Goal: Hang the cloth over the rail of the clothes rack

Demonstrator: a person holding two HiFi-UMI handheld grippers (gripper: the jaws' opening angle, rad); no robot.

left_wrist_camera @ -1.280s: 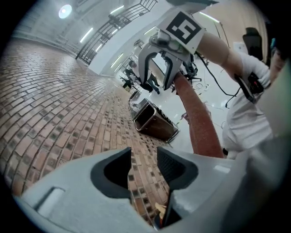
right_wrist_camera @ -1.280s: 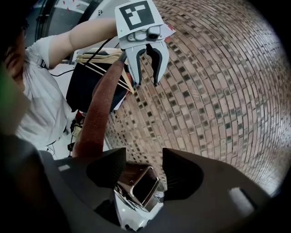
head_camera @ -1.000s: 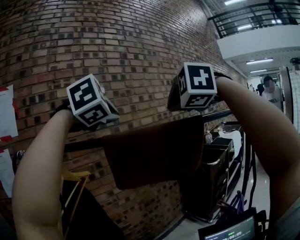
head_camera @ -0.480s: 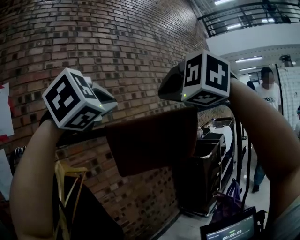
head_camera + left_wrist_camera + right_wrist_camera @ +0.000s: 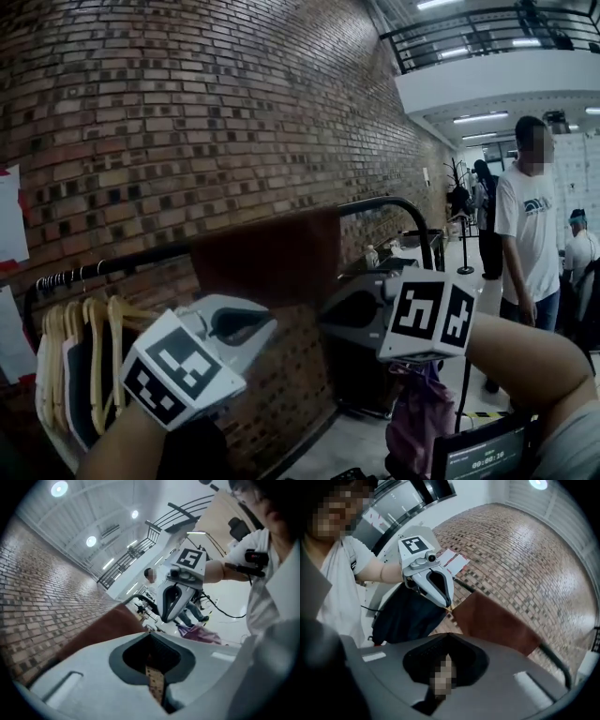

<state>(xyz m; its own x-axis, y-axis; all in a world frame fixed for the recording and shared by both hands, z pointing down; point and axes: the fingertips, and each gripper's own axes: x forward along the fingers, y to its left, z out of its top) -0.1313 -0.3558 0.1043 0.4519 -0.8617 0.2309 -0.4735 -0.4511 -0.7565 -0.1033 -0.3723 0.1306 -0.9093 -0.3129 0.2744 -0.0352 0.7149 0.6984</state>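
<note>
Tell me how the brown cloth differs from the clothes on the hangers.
The cloth drapes straight over the rail; the clothes hang from hangers. The cloth is plain brown; the clothes are pale and dark. Both hang on the same rail.

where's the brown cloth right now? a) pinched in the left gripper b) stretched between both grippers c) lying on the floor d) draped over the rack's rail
D: the brown cloth hangs over the rail, while the left gripper and right gripper sit below it, jaws together on nothing.
</note>
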